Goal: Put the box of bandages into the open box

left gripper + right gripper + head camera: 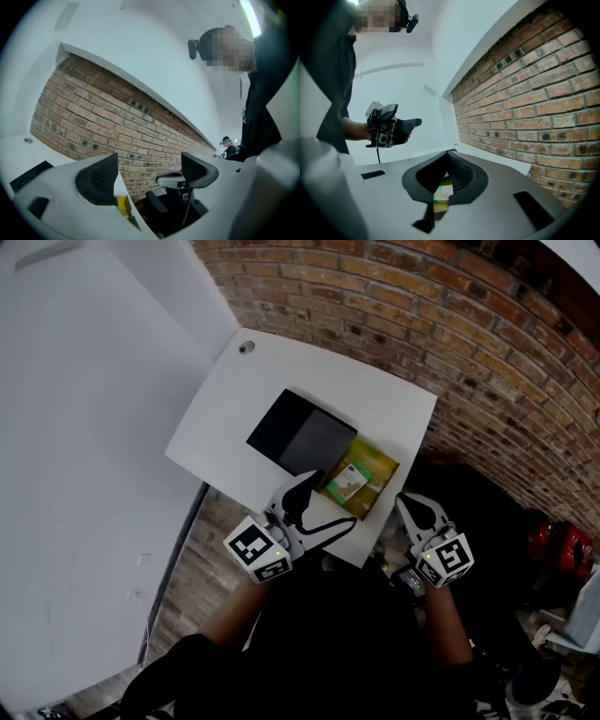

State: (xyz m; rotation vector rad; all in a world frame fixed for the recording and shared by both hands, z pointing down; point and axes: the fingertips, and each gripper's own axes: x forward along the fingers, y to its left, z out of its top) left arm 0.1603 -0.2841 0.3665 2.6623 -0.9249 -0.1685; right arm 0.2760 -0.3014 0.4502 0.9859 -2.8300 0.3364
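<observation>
Brick wall backs the white surface (281, 371). I see the box of bandages (361, 479) at its near edge, just beside the black open box (300, 432). My left hand-held gripper (150, 172) gapes wide and empty, while the right hand-held gripper (447, 180) is pinched narrow on nothing.

No legible print, even on the bandage box (349, 481)

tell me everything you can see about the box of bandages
The box of bandages is flat and olive-yellow, with a smaller white-and-green patch on top, either a label or a separate item. It lies flat on the white table near its front edge, right beside the black box. The open left gripper hangs at its near side; contact cannot be told. Its print is too small to read.
</observation>
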